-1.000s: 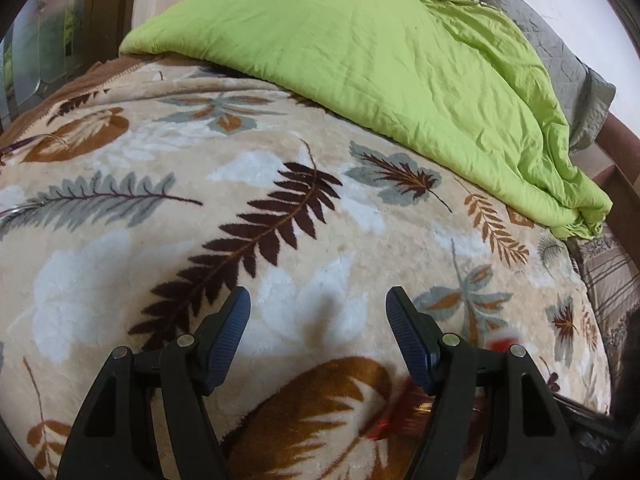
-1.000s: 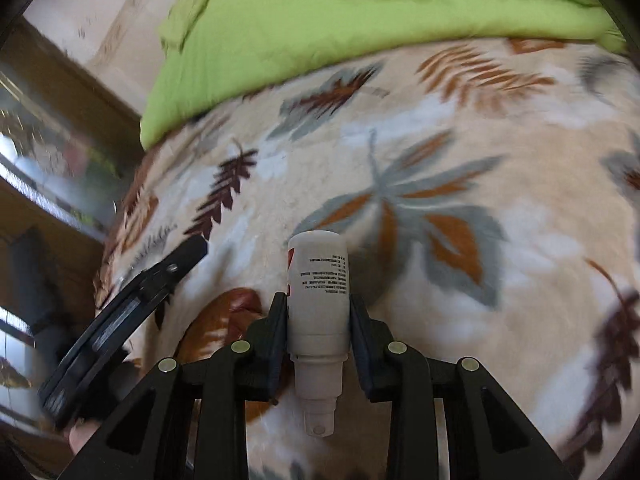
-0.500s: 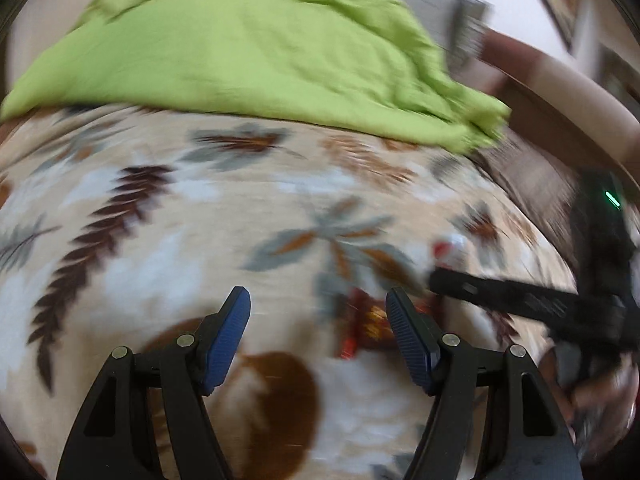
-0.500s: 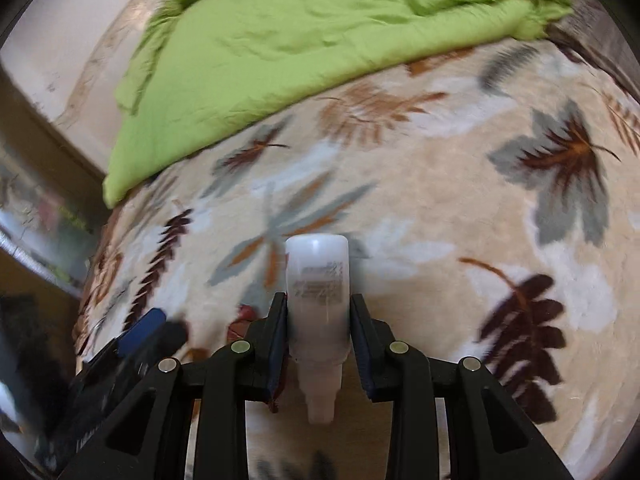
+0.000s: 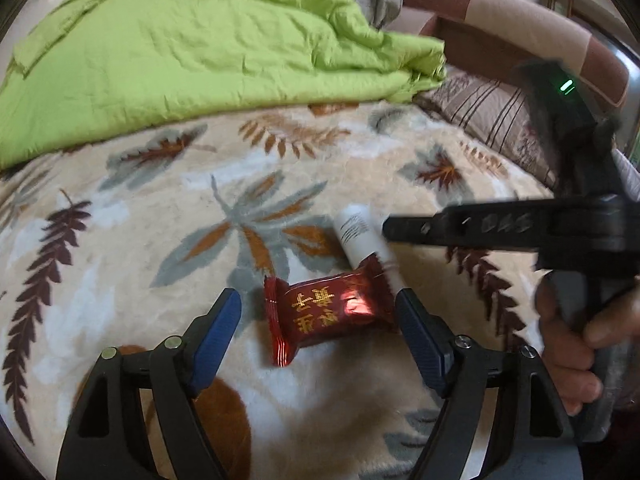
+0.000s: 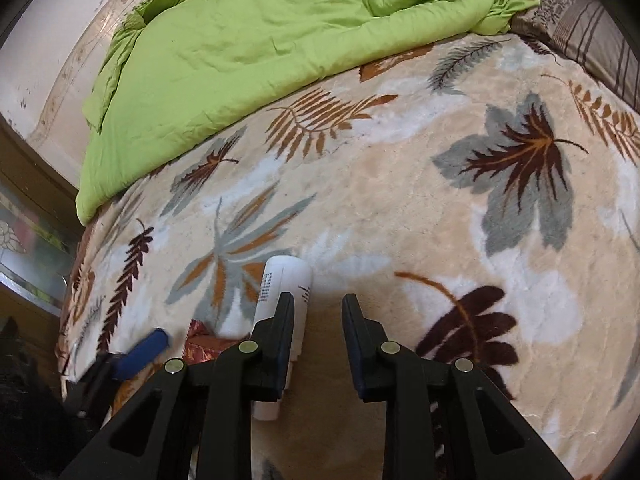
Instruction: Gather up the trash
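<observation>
You're looking at a bed covered by a cream plush blanket (image 6: 400, 184) with brown, grey and rust leaf prints. A rumpled lime-green quilt (image 5: 192, 52) is bunched across the far side. At the head end there's a striped brownish pillow (image 5: 480, 108) and a padded headboard (image 5: 500, 12) in brown and tan. Behind the quilt you get a pale, scuffed wall (image 6: 48, 40). On the left edge sits what might be a glass-fronted wooden cabinet (image 6: 28, 240), too blurry to say. Soft daylight overall.

Red gold-lettered wrapper (image 5: 330, 312), white bottle (image 6: 286, 284), leaf-patterned cream blanket (image 6: 400, 208), lime-green quilt (image 5: 192, 48).
</observation>
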`<act>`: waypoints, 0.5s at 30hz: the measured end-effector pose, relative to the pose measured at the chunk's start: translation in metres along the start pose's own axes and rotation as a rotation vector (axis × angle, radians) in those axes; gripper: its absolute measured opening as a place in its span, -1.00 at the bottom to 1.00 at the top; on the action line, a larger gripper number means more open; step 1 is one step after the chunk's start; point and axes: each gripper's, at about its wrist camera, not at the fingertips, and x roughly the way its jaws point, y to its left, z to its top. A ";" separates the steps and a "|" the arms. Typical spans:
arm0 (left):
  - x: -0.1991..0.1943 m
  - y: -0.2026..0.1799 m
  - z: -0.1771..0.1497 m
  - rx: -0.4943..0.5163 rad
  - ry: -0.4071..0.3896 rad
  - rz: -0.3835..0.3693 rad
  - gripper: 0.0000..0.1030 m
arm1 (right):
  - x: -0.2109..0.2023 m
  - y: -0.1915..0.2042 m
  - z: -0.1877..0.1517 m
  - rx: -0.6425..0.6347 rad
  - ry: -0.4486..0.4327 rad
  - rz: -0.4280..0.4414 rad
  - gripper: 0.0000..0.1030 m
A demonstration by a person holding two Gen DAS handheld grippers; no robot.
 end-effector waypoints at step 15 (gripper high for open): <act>0.000 0.066 -0.002 -0.303 0.014 0.156 -0.01 | 0.002 0.009 -0.004 -0.028 0.014 0.033 -0.22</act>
